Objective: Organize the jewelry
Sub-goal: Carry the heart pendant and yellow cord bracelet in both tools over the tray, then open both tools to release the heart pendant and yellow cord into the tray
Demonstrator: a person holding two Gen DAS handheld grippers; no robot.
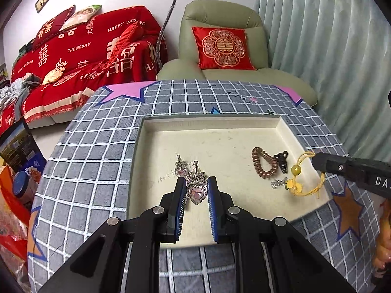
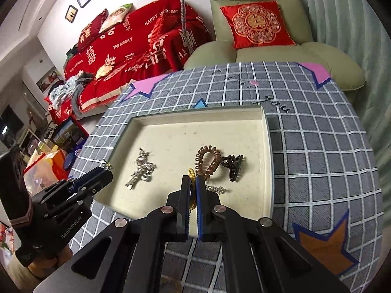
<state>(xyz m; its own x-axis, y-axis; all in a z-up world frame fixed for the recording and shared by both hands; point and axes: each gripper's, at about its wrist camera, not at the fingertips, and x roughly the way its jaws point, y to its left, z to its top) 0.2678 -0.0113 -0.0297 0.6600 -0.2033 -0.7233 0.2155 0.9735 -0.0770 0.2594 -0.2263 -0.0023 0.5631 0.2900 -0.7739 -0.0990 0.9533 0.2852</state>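
A cream tray (image 1: pixel 215 124) lies on the checked tablecloth. My left gripper (image 1: pixel 196 183) is closed around a pink heart earring (image 1: pixel 196 191) at the tray's near edge; a second heart earring (image 1: pixel 181 168) lies just left of it. My right gripper (image 2: pixel 193 182) is shut on a yellow cord bracelet (image 2: pixel 191 172), which also shows with its bead and flower in the left wrist view (image 1: pixel 299 178). A brown coil hair tie (image 1: pixel 264 162), a black claw clip (image 1: pixel 282 160) and a small silver chain (image 1: pixel 278 183) lie in the tray's right part.
The grey checked tablecloth (image 1: pixel 97 158) with star patches covers the table. A green armchair (image 1: pixel 220 17) with a red cushion stands behind the table, a red-covered sofa (image 1: pixel 85 56) to the left, a curtain (image 1: pixel 330 48) to the right. Bags and boxes (image 1: pixel 17 171) sit at the left.
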